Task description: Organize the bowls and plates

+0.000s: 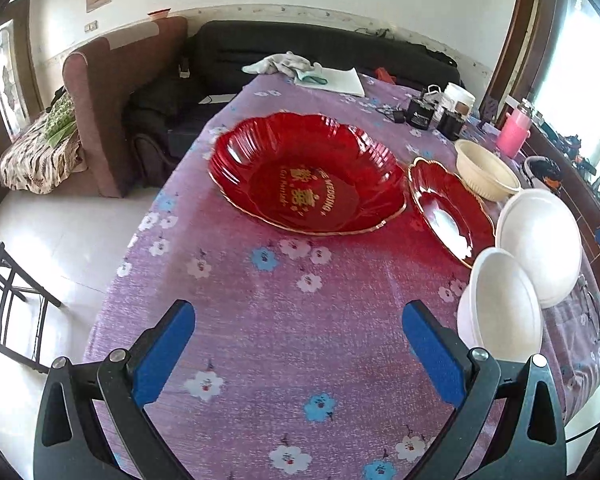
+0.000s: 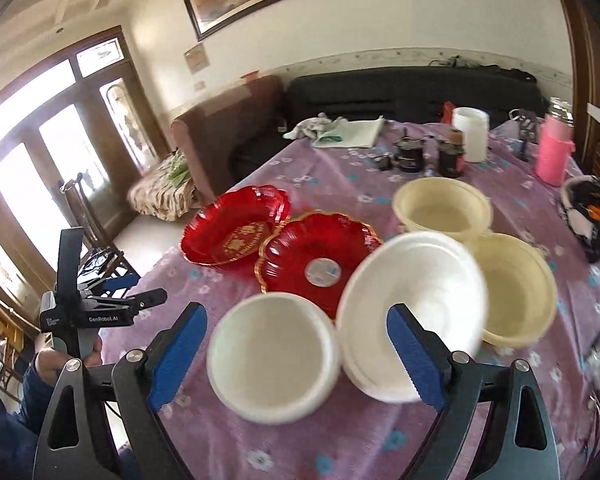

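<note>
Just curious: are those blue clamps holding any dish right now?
No. The left gripper and right gripper are both open and empty above the dishes.

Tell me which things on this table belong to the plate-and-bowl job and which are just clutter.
For the job: big red dish, small red plate, two white bowls, two cream bowls.

Lying about: pink bottle, white jar, dark jars, cloth and paper.

The large red plate [image 1: 306, 176] and the small red plate [image 1: 450, 208] look like glossy translucent plastic with gilt rims. The white bowls [image 2: 274, 358] look matt and foam-like. A woven floral cloth [image 1: 260, 320] covers the counter.
</note>
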`<state>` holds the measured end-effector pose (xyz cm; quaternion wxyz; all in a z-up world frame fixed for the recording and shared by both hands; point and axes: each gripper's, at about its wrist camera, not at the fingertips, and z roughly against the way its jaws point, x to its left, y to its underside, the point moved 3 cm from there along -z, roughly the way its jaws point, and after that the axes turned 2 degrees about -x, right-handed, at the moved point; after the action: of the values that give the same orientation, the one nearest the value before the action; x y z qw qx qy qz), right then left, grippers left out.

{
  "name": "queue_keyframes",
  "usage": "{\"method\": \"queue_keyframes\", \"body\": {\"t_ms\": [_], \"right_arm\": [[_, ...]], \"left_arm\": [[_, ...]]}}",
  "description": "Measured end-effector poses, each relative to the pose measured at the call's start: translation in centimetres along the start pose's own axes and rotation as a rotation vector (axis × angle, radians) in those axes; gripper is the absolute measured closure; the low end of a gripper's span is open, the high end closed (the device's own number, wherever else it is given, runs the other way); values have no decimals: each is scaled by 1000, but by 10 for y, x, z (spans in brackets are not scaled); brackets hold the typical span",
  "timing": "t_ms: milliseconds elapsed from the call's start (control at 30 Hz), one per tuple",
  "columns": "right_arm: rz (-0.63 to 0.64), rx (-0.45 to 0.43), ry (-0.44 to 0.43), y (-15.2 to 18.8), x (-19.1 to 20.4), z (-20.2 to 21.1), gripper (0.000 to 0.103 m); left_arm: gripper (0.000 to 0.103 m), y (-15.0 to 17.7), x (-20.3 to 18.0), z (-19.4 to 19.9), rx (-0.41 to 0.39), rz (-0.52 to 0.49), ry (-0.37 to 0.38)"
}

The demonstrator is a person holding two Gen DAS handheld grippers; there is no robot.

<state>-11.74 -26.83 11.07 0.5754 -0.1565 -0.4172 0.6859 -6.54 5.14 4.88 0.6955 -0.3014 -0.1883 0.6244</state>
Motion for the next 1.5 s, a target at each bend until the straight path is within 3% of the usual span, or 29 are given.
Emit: {"method": "queue_keyframes", "body": {"t_ms": [67,267,400,467,600,733,900,1000,1100,1167,1300,1500], "right_arm": [[10,16,-22,-7,9,-10,9],[45,65,-70,-28,36,-34,24],[71,100,-91,-40,50,-54,39],[73,114,-97,-46,54,-63,42],[82,139,-85,-57,62,-84,60],[74,144,-62,-69,64,-98,60],[28,113,31,-86,53,-114,60],[-5,152,60,-93,41,-128,60],[-54,200,31,-98,31,-146,60],[-67,238,6,-100,28,-160,60],[-79,284,-2,-103,24,-189,67],[-56,322,37,-108,16,-230,67]], "left_arm": [[0,-4,5,4,-11,-1,-12],[0,-13,23,11,-27,20,-22],[0,-20,32,15,-39,33,-28],[0,-22,34,15,-44,37,-32],[0,-30,41,12,-47,48,-41],[0,-40,50,3,-40,69,-46],[0,-52,49,-5,-40,47,-60],[0,-60,49,-15,-30,27,-78],[0,-71,54,-32,-2,35,-86],[4,-76,58,-43,10,42,-96],[31,-87,67,-65,53,83,-83],[33,-93,75,-91,93,120,-71]]}}
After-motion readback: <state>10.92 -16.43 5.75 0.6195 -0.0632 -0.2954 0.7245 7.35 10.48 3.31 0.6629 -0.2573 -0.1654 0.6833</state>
